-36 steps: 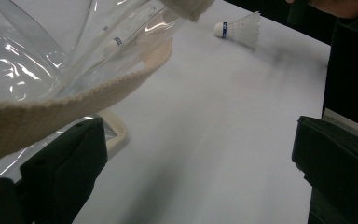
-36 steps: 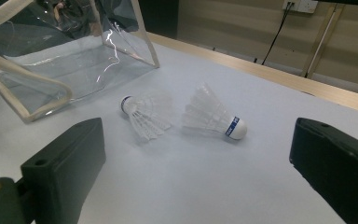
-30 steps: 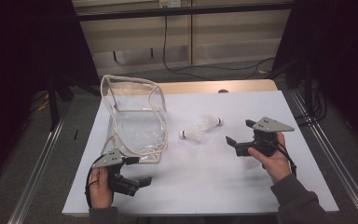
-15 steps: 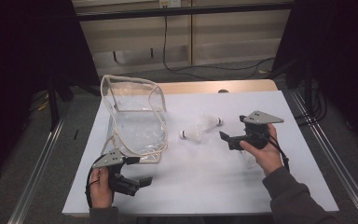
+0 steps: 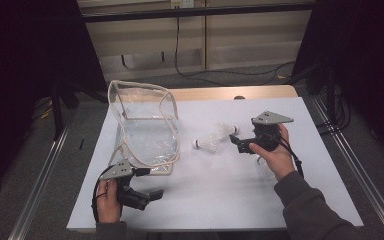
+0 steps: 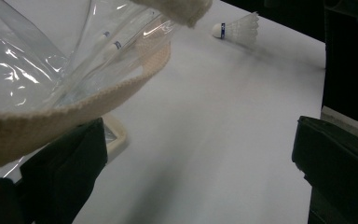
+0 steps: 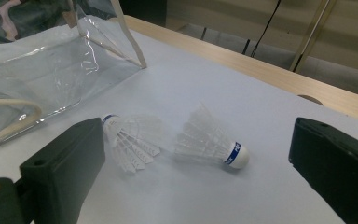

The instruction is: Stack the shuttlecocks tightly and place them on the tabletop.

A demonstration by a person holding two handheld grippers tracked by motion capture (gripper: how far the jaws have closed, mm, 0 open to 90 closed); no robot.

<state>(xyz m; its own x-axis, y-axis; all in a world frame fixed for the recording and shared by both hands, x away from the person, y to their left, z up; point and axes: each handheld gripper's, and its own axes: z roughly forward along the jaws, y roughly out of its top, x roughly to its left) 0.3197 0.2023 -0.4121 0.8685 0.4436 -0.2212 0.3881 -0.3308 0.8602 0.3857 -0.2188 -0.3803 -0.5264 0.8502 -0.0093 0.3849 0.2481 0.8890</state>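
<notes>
Two white shuttlecocks lie side by side mid-table: one nearer the bag, the other just behind it. In the right gripper view the same pair appears as a left shuttlecock and a blue-banded one. My right gripper sits just right of them, open, with its wide gap facing both. A clear plastic bag with cream trim stands at the left. My left gripper is open at the bag's near corner, and the cream trim hangs over its left jaw. A shuttlecock lies far ahead of it.
A white sheet covers the table. A strip of bare wood shows at the far edge. Metal rails run along both sides, and cables lie on the floor behind.
My right gripper has moved left and a little away from me, closing in on the two shuttlecocks. The left gripper and the bag have stayed put.
</notes>
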